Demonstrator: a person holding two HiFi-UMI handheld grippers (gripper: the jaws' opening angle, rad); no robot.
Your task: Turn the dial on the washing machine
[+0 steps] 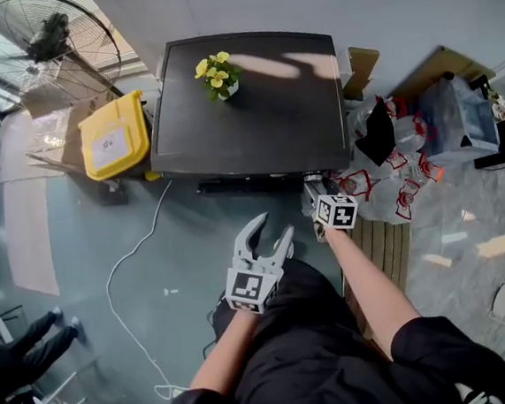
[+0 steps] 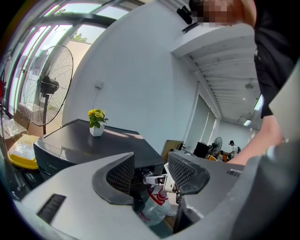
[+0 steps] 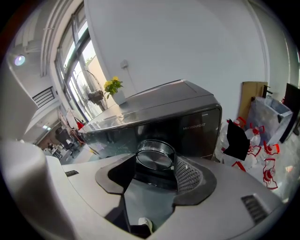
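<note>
Both show in the head view: left hand-held gripper (image 1: 273,228) clear of the washing machine (image 1: 271,115), right hand-held gripper (image 1: 316,192) at its front. Left gripper view: jaws spread, empty. Right gripper view: jaws pinch the dial (image 3: 154,158); its smooth rim could slip.

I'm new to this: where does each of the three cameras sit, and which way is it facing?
Head view: on the person's head, looking steeply down on the washing machine; both forearms and the left gripper show.
Left gripper view: on the left gripper, looking along its open jaws towards the machine; a forearm shows at right.
Right gripper view: on the right gripper, facing the machine's front, jaws closed on the dial.
Shared: the yellow flowers appear in all three.
</note>
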